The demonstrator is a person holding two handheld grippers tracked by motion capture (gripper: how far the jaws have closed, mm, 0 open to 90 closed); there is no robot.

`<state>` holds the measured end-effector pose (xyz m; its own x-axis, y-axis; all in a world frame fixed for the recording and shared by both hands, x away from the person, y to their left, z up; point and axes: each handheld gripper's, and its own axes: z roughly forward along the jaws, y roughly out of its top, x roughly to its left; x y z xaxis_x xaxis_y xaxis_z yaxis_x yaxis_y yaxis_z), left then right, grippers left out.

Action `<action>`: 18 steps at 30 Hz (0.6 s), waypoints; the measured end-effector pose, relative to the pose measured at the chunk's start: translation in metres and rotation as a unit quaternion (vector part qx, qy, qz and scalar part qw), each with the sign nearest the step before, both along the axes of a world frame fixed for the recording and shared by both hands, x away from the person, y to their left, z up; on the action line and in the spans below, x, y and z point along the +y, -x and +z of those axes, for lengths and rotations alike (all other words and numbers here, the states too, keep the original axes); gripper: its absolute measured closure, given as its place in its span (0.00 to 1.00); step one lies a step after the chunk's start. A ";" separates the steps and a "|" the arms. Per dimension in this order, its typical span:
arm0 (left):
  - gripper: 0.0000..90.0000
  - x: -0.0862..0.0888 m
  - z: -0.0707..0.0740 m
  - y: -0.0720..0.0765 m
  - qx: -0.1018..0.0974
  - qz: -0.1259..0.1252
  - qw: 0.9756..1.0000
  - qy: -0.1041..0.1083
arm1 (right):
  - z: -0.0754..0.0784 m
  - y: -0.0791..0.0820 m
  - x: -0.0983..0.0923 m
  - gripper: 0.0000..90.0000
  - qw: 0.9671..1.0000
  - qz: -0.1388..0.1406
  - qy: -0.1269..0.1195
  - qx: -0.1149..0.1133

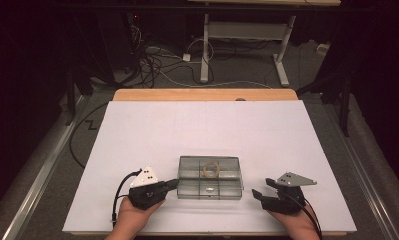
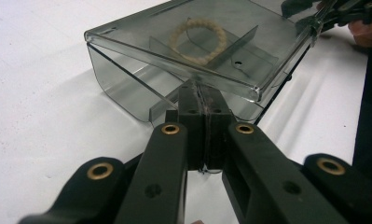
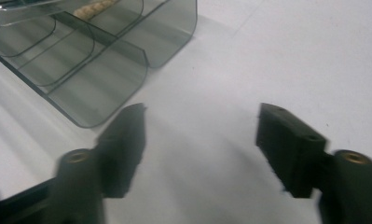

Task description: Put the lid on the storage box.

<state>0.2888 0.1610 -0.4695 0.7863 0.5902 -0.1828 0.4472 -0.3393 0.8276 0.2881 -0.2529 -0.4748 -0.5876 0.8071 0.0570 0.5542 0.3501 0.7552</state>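
We see a clear plastic box (image 1: pixel 210 177) near the front of the white bench (image 1: pixel 287 135), a bead bracelet (image 1: pixel 211 170) inside. Our left claw (image 1: pixel 174 184) is pressed together at its left edge; our right claw (image 1: pixel 263 189) gapes beside it.

Tabletop (image 1: pixel 207 125): white sheet over a wooden board, wood edge showing along the far side. Floor beyond: grey carpet with a tangle of dark and white cables (image 1: pixel 152 60). White-framed desk legs (image 1: pixel 205 50) standing past the far edge. Metal rail (image 1: pixel 42 170) running along the left side. Surroundings dark.
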 end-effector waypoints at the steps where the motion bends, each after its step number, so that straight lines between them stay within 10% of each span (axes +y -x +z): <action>1: 0.97 0.000 -0.001 0.001 0.000 -0.001 1.000 -0.002 | -0.001 -0.001 -0.001 0.26 1.000 0.002 -0.001 0.002; 6: 0.97 0.005 -0.003 0.006 0.003 -0.002 1.000 -0.008 | -0.006 -0.004 0.000 0.00 1.000 -0.013 0.011 0.012; 18: 0.96 0.011 -0.011 0.002 0.000 0.020 0.999 -0.030 | -0.005 -0.003 0.001 0.00 1.000 -0.021 0.006 0.000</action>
<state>0.2870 0.1724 -0.4806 0.7615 0.6315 -0.1459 0.4613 -0.3698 0.8065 0.2910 -0.2523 -0.4795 -0.5529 0.8319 0.0482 0.5694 0.3349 0.7508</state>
